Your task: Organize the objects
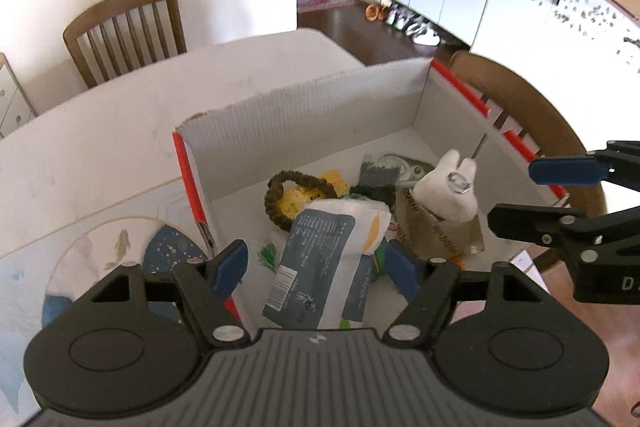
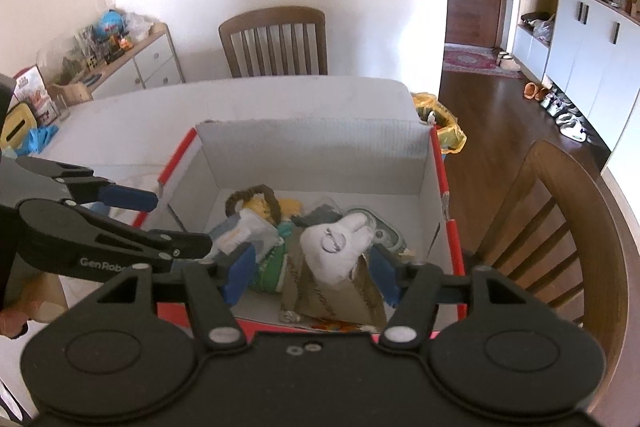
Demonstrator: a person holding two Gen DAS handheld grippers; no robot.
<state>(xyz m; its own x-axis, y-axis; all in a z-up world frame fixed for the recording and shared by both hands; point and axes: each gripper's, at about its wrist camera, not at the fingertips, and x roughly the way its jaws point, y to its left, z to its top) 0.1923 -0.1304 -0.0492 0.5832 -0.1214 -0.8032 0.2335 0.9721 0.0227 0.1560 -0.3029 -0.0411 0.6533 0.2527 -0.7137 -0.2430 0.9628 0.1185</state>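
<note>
A white cardboard box [image 1: 320, 115] with red edges stands on the white table [image 1: 100, 147] and holds several items. Among them are a white and blue-grey tissue pack [image 1: 320, 259], a brown bead loop [image 1: 288, 195], a brown paper packet [image 1: 440, 231] and a white plush [image 1: 448, 191] with a metal ring. My left gripper [image 1: 316, 267] hovers open above the tissue pack and touches nothing. My right gripper [image 2: 313, 275] hangs open over the white plush [image 2: 336, 251], its pads clear of it. The right gripper [image 1: 528, 195] also shows over the box's right wall.
Wooden chairs stand behind the table [image 2: 276, 43] and at its right side [image 2: 560, 227]. A painted paper mat [image 1: 100, 259] lies left of the box. A yellow-lined bin [image 2: 440, 123] sits past the table's far corner. A low cabinet [image 2: 132, 63] with clutter lines the left wall.
</note>
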